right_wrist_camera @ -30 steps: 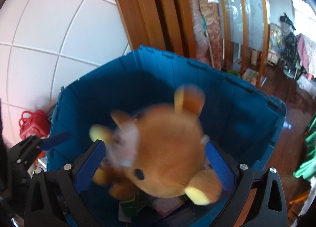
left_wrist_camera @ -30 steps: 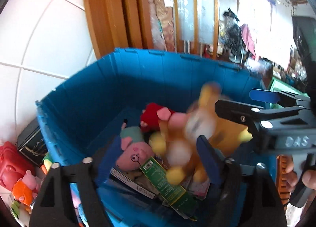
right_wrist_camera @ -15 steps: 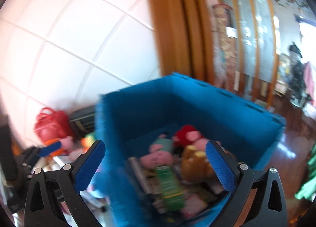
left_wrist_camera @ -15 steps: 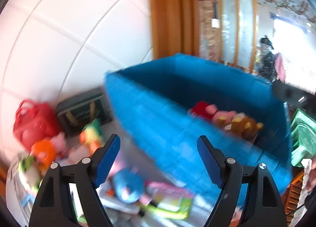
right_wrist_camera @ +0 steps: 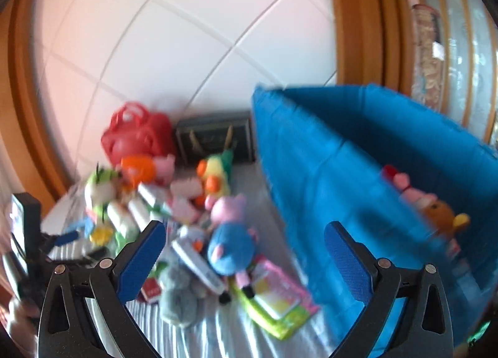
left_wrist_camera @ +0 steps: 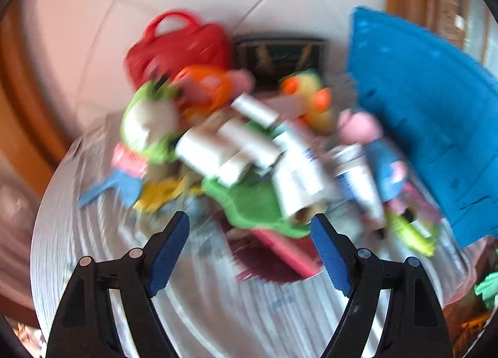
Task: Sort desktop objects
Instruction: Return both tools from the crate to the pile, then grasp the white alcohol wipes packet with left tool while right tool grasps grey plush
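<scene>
Both grippers, left [left_wrist_camera: 250, 249] and right [right_wrist_camera: 244, 256], gape empty above the toy pile [left_wrist_camera: 249, 146] beside the blue bin [right_wrist_camera: 358, 177], seemingly poised to pick.

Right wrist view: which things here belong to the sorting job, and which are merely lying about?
Part of the job:
- blue bin
- brown bear plush inside it
- pig plush in blue on the table
- duck plush
- green booklet
- right gripper, open and empty

Lying about:
- tiled wall
- wooden door frame
</scene>
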Motion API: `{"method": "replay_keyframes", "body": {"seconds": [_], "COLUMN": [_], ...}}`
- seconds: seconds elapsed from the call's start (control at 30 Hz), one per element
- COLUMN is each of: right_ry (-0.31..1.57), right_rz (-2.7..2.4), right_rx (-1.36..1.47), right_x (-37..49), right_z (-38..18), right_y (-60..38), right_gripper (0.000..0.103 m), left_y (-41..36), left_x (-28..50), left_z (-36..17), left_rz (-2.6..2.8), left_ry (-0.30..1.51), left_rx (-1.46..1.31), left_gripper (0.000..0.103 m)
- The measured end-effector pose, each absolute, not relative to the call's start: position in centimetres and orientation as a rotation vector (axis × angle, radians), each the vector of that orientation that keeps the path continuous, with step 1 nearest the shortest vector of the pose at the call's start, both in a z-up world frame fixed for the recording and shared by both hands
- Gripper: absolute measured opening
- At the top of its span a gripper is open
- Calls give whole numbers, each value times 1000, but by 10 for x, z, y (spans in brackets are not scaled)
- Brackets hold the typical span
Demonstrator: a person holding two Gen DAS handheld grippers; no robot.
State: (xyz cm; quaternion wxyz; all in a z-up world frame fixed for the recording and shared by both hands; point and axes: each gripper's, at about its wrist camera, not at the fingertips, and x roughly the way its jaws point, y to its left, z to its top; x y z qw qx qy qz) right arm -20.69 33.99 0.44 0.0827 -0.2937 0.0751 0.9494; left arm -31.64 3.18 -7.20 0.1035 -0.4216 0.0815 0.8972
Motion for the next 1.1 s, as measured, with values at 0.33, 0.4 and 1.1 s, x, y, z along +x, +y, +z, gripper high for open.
{"method": "replay_keyframes", "body": {"seconds": [0.33, 0.4, 1.1], "right_ry": [154, 133, 330], "right_rz": [2711, 2691, 2627], "right_rx": [-1155, -1221, -1679], "right_x": [-237, -245, -314], "right_z": [-87, -106, -205], "right_y": [320, 317, 257], "right_gripper": [103, 103, 103], "left_y": [-183, -217, -193], "left_x": [-344, -346, -346], "left_z": [-157, -170, -229], "left_rz": [2899, 2919, 2782], "left_ry": [-83, -185, -197], "left_rx": [-1774, -1868, -1939], "left_gripper": [80, 80, 35]}}
